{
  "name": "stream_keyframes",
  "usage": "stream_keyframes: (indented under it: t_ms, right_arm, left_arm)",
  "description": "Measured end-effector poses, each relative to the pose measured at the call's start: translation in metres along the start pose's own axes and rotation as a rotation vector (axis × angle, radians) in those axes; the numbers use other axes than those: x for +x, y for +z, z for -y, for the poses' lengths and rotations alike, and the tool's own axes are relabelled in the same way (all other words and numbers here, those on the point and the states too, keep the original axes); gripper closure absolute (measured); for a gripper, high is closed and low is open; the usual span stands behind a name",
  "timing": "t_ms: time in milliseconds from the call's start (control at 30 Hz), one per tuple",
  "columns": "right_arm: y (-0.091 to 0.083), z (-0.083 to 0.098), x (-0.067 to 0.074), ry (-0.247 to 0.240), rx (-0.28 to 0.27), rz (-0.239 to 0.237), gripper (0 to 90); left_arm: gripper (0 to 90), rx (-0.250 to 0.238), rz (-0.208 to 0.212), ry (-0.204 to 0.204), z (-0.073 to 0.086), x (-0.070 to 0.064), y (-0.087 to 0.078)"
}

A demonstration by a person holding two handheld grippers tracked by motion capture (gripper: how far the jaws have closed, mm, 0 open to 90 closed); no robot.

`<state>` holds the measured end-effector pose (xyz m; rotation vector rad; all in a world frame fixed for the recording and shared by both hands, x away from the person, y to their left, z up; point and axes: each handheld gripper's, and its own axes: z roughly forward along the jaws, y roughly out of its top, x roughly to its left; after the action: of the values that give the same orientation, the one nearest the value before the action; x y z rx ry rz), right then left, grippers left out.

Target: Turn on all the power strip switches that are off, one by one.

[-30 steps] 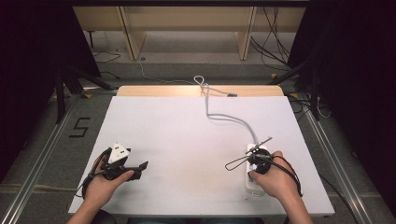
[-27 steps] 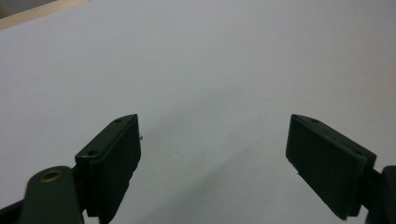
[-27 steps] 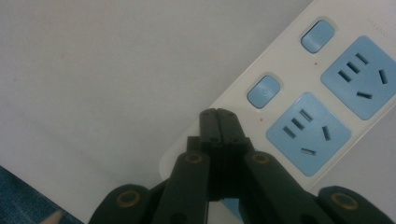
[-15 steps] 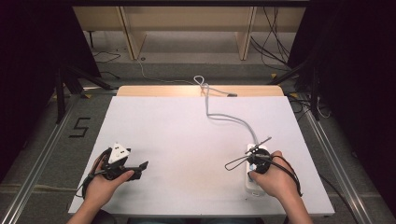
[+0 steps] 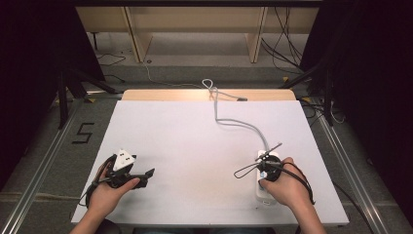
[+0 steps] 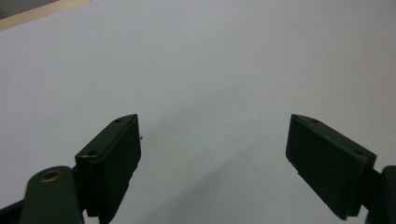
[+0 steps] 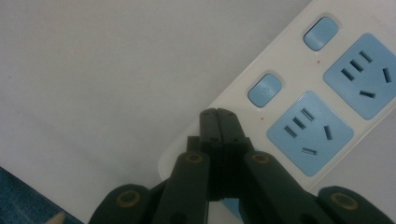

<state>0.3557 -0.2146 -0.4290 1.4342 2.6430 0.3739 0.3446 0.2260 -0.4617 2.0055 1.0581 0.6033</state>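
Note:
A white power strip lies at the table's near right, and its grey cable runs to the far edge. My right gripper hangs over the strip. In the right gripper view that gripper is shut with nothing between its jaws, its tips over the strip's near edge. They sit just below a blue switch button and beside a blue socket. My left gripper rests at the near left and stands open over bare white table.
The white table top has a wooden strip along its far edge. A second button and socket sit farther along the strip. The cable is knotted at the far edge. Dark stands and loose cables flank the table on the floor.

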Motion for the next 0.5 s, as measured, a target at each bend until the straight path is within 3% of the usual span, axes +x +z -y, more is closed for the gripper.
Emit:
stream_keyframes:
  t_ms: [200, 500]
  right_arm:
    - [0.0002, -0.0006, 0.0012, -0.012, 0.001, 0.010, 90.0]
    - [-0.0003, 0.0019, -0.0042, 0.008, -0.017, -0.024, 90.0]
  left_arm:
    - [18.1, 0.000, 0.001, 0.000, 0.0000, 0.0003, 0.0000]
    - [18.1, 0.002, 0.001, 0.001, 0.0000, 0.0006, 0.0003]
